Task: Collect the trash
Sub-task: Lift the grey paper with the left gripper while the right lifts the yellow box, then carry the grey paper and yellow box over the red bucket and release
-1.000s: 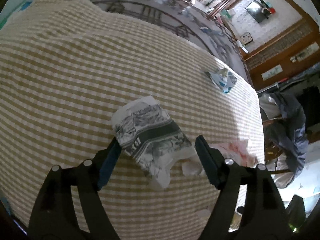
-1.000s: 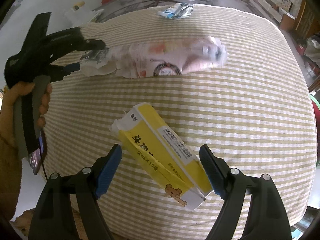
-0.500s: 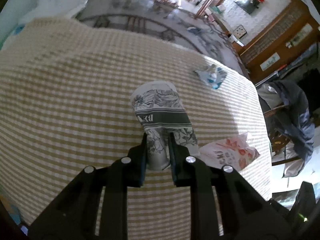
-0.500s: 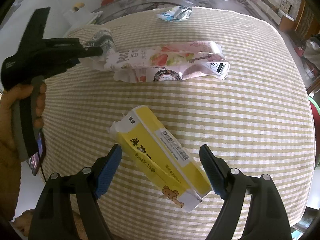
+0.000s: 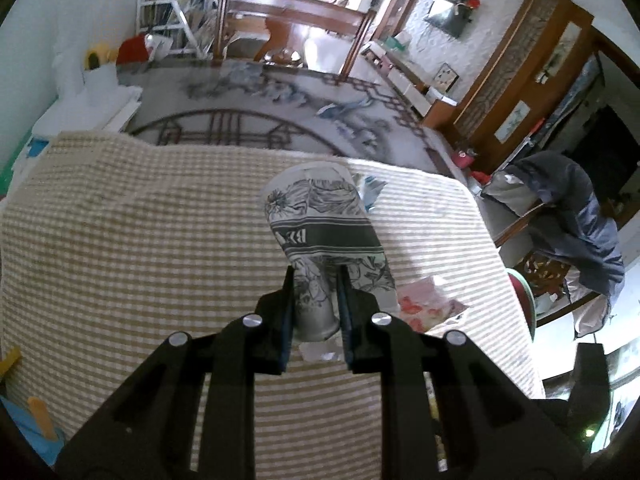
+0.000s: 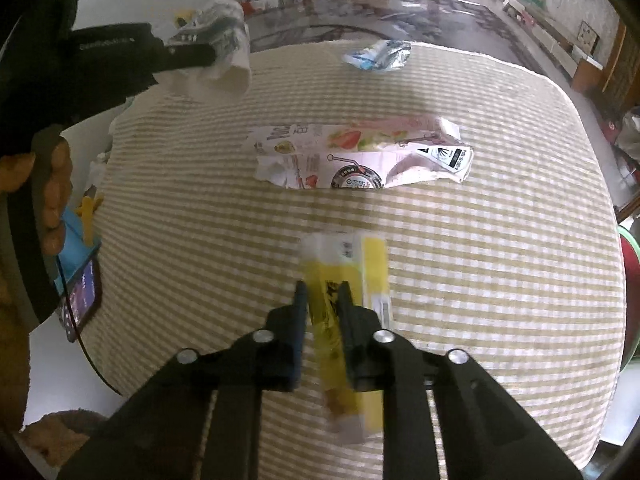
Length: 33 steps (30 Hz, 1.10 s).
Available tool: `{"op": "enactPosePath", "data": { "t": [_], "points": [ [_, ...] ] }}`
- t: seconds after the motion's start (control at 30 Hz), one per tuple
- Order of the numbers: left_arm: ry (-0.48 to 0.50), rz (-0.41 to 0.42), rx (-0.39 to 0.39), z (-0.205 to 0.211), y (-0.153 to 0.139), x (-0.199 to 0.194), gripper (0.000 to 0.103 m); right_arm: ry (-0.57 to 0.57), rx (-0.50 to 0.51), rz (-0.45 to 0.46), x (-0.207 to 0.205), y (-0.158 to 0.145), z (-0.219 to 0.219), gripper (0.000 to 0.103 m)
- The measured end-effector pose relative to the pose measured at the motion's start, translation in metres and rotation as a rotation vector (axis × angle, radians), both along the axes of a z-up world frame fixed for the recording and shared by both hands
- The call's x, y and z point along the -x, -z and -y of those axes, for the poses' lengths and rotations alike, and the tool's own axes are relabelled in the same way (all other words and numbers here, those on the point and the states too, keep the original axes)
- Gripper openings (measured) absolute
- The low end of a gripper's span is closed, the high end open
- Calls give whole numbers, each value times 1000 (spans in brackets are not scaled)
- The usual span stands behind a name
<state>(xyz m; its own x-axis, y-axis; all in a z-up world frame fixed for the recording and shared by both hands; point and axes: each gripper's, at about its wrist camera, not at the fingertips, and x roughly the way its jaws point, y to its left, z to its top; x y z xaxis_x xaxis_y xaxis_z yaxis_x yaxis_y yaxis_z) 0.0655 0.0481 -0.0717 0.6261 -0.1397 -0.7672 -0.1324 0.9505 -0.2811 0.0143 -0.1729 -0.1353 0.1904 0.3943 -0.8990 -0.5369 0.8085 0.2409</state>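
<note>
My left gripper [image 5: 316, 280] is shut on a crushed paper cup [image 5: 324, 216] with a grey flower print and holds it above the checked tablecloth [image 5: 140, 240]. In the right wrist view the left gripper [image 6: 212, 54] shows at the upper left with the cup [image 6: 224, 48]. My right gripper [image 6: 323, 296] is shut on a yellow carton [image 6: 344, 280], which looks blurred. A flattened pink drink carton [image 6: 360, 156] lies in the middle of the table; it also shows in the left wrist view [image 5: 424, 304]. A crumpled blue-white wrapper [image 6: 378, 56] lies at the far edge.
A chair with a blue-grey jacket [image 5: 576, 232] stands at the table's right side. A red and green bin rim [image 6: 630, 280] shows past the right edge. A phone [image 6: 82, 300] and blue and yellow items [image 6: 80, 224] lie off the left edge.
My left gripper closed on the paper cup and lifted it off the table. My right gripper closed on the yellow carton, which turned lengthwise between the fingers.
</note>
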Motion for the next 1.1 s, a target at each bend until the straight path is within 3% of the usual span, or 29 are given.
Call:
{"op": "enactPosePath", "data": {
  "t": [0.1, 0.17, 0.23, 0.3, 0.37, 0.4, 0.43, 0.47, 0.53, 0.77, 1.1],
  "points": [
    [9, 9, -3, 4, -4, -3, 18, 11, -3, -2, -1, 1, 3, 16],
    [14, 7, -2, 7, -4, -5, 18, 16, -1, -4, -2, 2, 5, 26],
    [19, 5, -3, 9, -3, -5, 18, 26, 17, 3, -2, 4, 7, 53],
    [25, 0, -6, 12, -2, -5, 18, 33, 37, -16, -4, 12, 9, 61],
    [30, -2, -7, 15, -1, -5, 18, 41, 52, -40, -4, 19, 12, 59],
    [34, -3, -8, 18, -1, -5, 18, 47, 64, -43, -5, 22, 13, 52],
    [38, -3, -10, 20, -1, -6, 18, 55, 69, -39, -5, 21, 15, 32],
    [41, -4, -12, 22, 0, -6, 18, 60, 55, -46, -8, 20, 18, 25],
    [48, -4, -16, 27, -1, -6, 18, 81, 10, -45, -13, 14, 26, 21],
    [85, 13, -13, 52, -9, -12, 18, 144, -68, 27, -26, -13, 57, 21],
    [167, 41, 5, 120, -24, -31, 18, 353, -129, 98, -61, -43, 155, 21]
  ]
}}
